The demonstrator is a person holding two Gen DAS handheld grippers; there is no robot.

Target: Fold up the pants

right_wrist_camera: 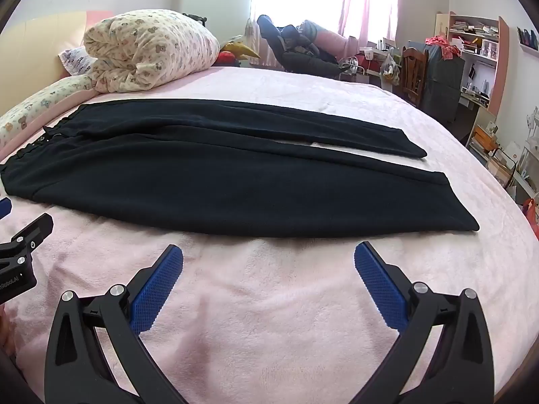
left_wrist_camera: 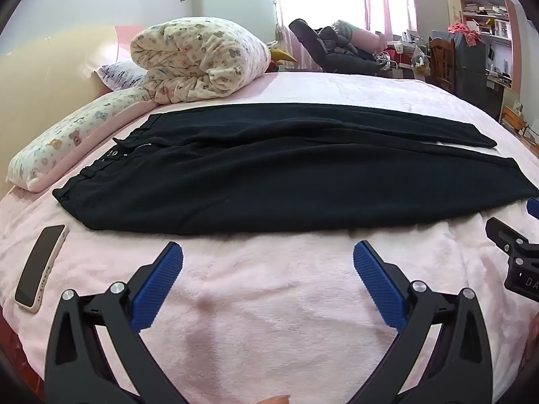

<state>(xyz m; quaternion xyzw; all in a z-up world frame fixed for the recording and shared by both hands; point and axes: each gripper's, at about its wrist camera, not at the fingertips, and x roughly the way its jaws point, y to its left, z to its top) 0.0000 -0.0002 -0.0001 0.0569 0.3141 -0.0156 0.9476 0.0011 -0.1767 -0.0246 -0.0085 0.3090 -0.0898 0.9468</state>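
Black pants (left_wrist_camera: pixel 269 175) lie spread flat across the pink bed, waistband to the left, both legs running to the right. They also show in the right wrist view (right_wrist_camera: pixel 219 175). My left gripper (left_wrist_camera: pixel 267 252) is open and empty, hovering over the blanket just short of the pants' near edge, toward the waist half. My right gripper (right_wrist_camera: pixel 267 252) is open and empty too, just short of the near leg toward the hem. Part of the right gripper (left_wrist_camera: pixel 515 256) shows at the right edge of the left wrist view.
A phone (left_wrist_camera: pixel 40 266) lies on the pink blanket (left_wrist_camera: pixel 269 303) at the near left. A rolled bear-print duvet (left_wrist_camera: pixel 198 57) and pillows sit at the far left. A chair with dark clothes (right_wrist_camera: pixel 303 50) and shelves (right_wrist_camera: pixel 471 54) stand beyond the bed.
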